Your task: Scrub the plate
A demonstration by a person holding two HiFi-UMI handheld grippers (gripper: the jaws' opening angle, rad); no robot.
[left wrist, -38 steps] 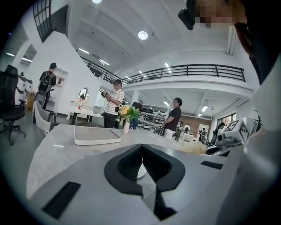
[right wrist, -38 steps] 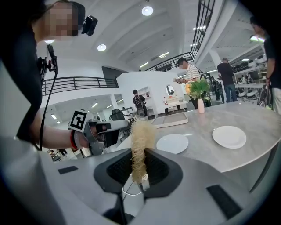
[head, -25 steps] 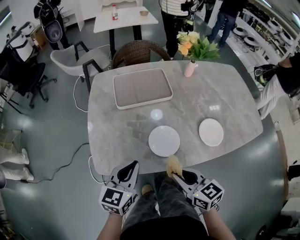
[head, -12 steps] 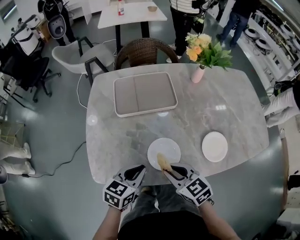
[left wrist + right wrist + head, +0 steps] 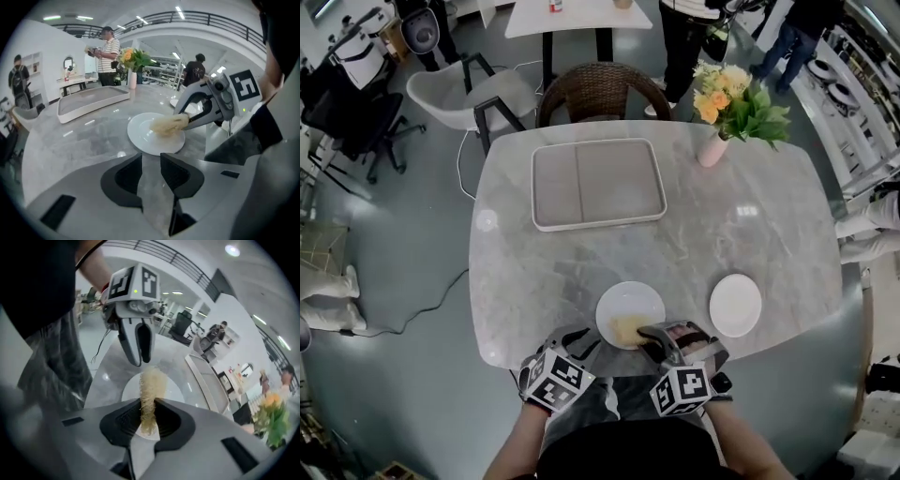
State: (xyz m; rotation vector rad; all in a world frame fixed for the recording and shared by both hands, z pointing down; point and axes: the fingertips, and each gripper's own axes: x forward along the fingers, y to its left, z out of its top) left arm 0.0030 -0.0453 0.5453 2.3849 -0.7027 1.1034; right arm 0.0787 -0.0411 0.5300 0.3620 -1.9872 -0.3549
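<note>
A white plate [image 5: 630,309] lies near the table's front edge. My right gripper [image 5: 645,332] is shut on a yellowish fibrous scrubber [image 5: 627,328], whose free end rests on the plate's near half. The right gripper view shows the scrubber [image 5: 149,397] pinched between the pads over the plate [image 5: 165,389]. My left gripper [image 5: 581,341] sits just left of the plate at the table edge. Its jaws have just been opening and nothing is between them. In the left gripper view, my left gripper [image 5: 151,163] points at the plate [image 5: 149,137] and scrubber [image 5: 168,124].
A second white plate [image 5: 735,305] lies to the right. A pale rectangular tray [image 5: 598,183] sits at the table's far side, and a pink vase of flowers [image 5: 712,148] at the far right. A wicker chair [image 5: 602,89] stands behind the table, with people beyond it.
Both grippers have come down and forward to the near plate. The scrubber, earlier held up before the table edge, now lies on the plate. The right gripper has rolled over.
</note>
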